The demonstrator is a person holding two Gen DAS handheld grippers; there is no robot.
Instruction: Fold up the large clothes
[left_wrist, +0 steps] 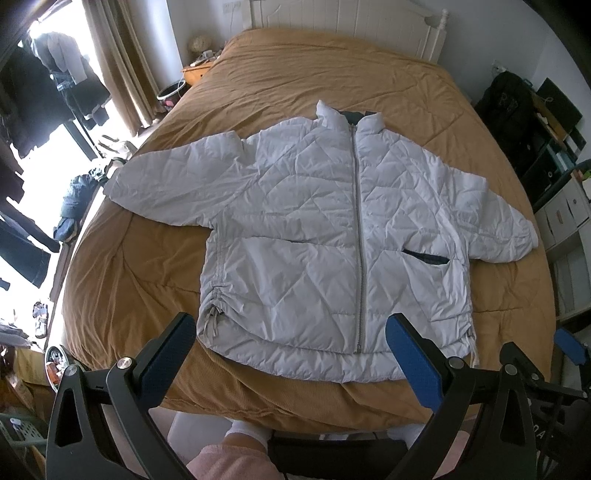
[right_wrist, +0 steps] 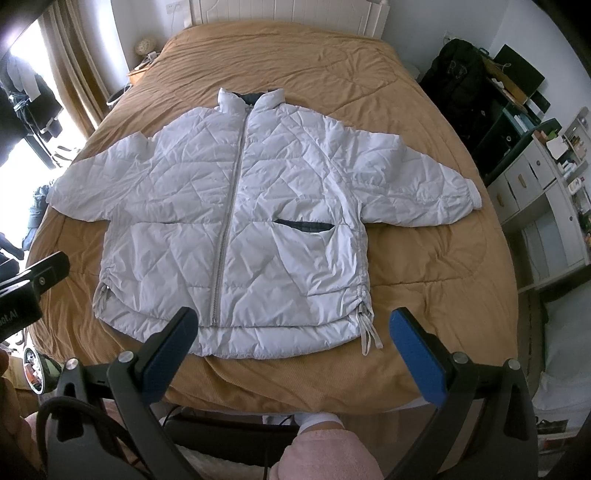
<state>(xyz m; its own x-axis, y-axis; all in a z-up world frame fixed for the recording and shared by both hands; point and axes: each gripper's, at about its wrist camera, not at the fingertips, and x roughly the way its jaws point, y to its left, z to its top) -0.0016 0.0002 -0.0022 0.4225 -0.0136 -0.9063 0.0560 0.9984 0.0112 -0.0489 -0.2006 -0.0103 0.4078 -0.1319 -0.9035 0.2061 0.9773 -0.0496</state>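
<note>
Around the bed (left_wrist: 258,92), clutter fills both sides of the room. On the far left a wooden nightstand (left_wrist: 195,72) stands by the white headboard (left_wrist: 343,18), with tan curtains (left_wrist: 118,62) and dark clothes hanging (left_wrist: 48,85) against a bright window; more garments and shoes lie heaped on the floor (left_wrist: 74,206) beside the bed. On the right a black backpack (right_wrist: 456,70) leans near a white shelving unit (right_wrist: 546,192) packed with small items. Nothing rests on the mustard quilted bedspread (right_wrist: 314,59) except the white quilted puffer jacket (right_wrist: 258,206), so no object blocks the way to it.

That jacket lies front up and flat in the middle of the bed, zipped closed, collar toward the headboard and hem toward the foot. Both sleeves spread out sideways. A dark-lined pocket slit (right_wrist: 303,224) gapes on one side, and drawstring ties (right_wrist: 367,332) trail from the gathered hem corner.

Both claws hover above the foot of the bed, pointing forward over the hem and touching no fabric. The left claw (left_wrist: 291,354) has its blue-padded fingers (left_wrist: 413,362) spread wide, empty, framing the lower middle of the jacket around the zipper end. The right claw (right_wrist: 295,354) is likewise spread wide and empty, framing the hem between the zipper and the drawstring corner. In the right wrist view, part of the left claw's black body juts in at the left edge. Below the claws, pink fleece trouser legs (right_wrist: 328,454) and white socks (left_wrist: 251,432) of the person show at the bed's foot.
</note>
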